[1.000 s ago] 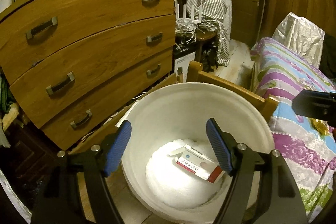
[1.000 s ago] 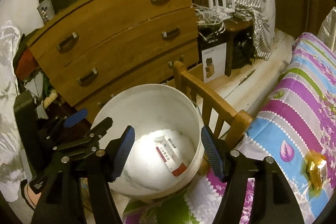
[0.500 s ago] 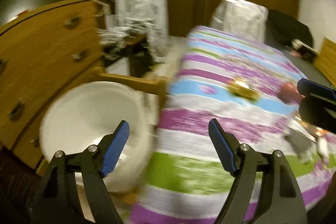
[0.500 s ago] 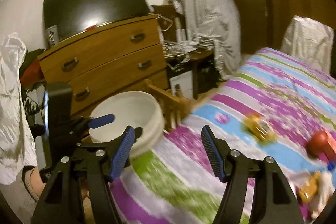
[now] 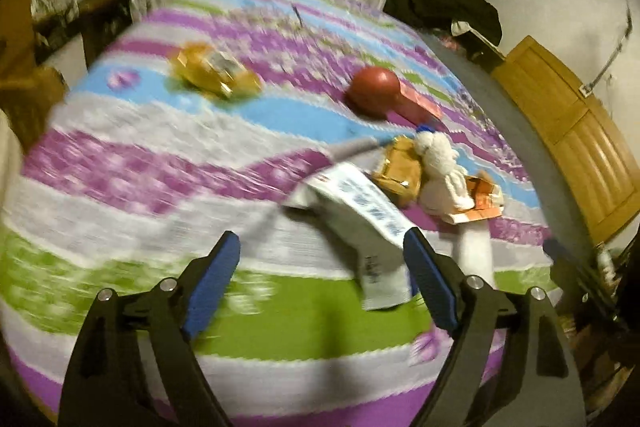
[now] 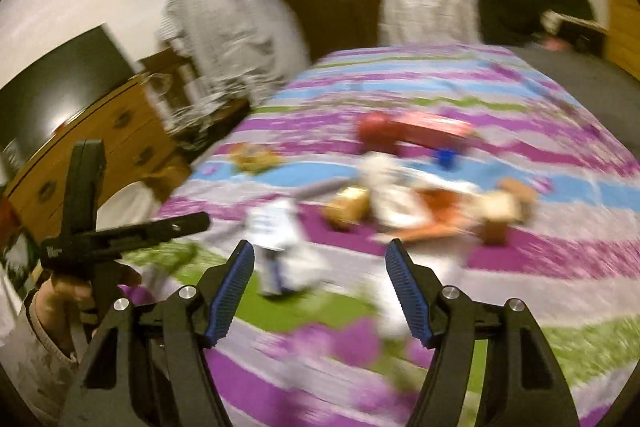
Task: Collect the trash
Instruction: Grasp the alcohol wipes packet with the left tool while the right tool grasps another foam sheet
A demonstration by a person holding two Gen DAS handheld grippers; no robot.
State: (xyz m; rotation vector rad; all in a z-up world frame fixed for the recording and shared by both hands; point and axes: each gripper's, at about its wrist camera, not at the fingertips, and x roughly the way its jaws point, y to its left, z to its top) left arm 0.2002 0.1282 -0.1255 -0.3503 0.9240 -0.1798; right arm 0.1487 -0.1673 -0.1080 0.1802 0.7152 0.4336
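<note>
Trash lies scattered on striped bedspread (image 5: 168, 155): white-and-blue wrapper (image 5: 360, 211) nearest, gold foil wrapper (image 5: 398, 169) and crumpled white tissue (image 5: 440, 167) just beyond, orange packet (image 5: 480, 203) beside tissue. Yellow wrapper (image 5: 212, 71) apart, toward far left. Red round object (image 5: 374, 91) farther back; identity unclear under blur. Left gripper (image 5: 322, 283) above bedspread, jaws opening, nothing between them; wrapper's end next to its right pad. Right gripper (image 6: 320, 293) spread wide, nothing held. Hand (image 6: 70, 291) grips left tool's handle.
</note>
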